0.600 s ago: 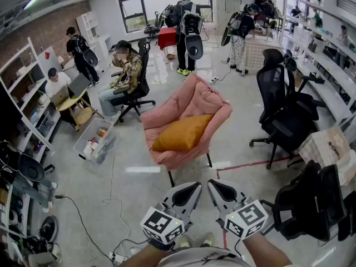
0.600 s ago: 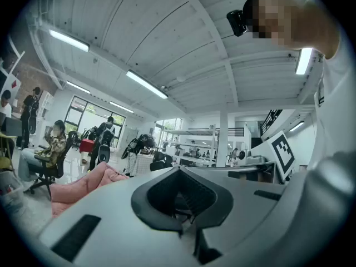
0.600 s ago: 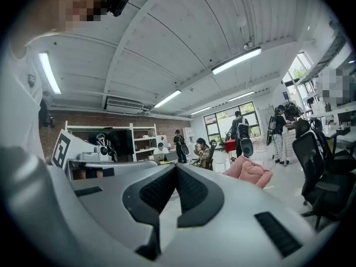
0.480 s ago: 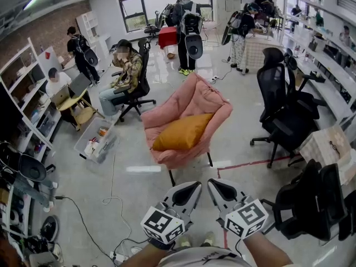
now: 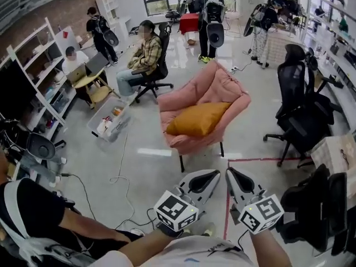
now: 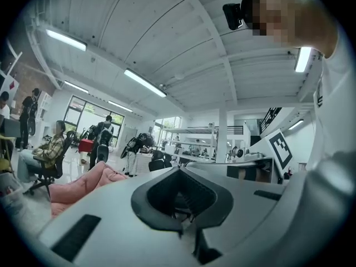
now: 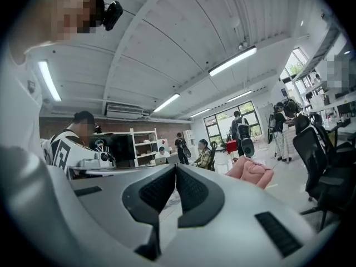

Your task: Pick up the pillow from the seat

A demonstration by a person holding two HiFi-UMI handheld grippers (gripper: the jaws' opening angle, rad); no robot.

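An orange pillow [image 5: 197, 119] lies on the seat of a pink folding chair [image 5: 225, 90] in the middle of the floor, seen in the head view. My left gripper [image 5: 213, 175] and right gripper [image 5: 231, 172] hover side by side well short of the chair, both pointing at it. Both are shut with nothing between the jaws. The left gripper view has its shut jaws [image 6: 179, 169] with the pink chair [image 6: 83, 185] low at the left. In the right gripper view the shut jaws [image 7: 176, 166] sit left of the pink chair [image 7: 253, 174]. The pillow is hidden in both gripper views.
Black office chairs [image 5: 300, 115] stand to the right of the pink chair. A seated person [image 5: 144, 60] and a clear floor box [image 5: 108, 124] are to its left. Cables [image 5: 119, 177] trail across the floor. A person in a black sleeve [image 5: 33, 216] is at lower left.
The head view has shifted, so the chair and pillow sit a little further right and higher. Both grippers also sit further right. A person in black has come into view at lower left.
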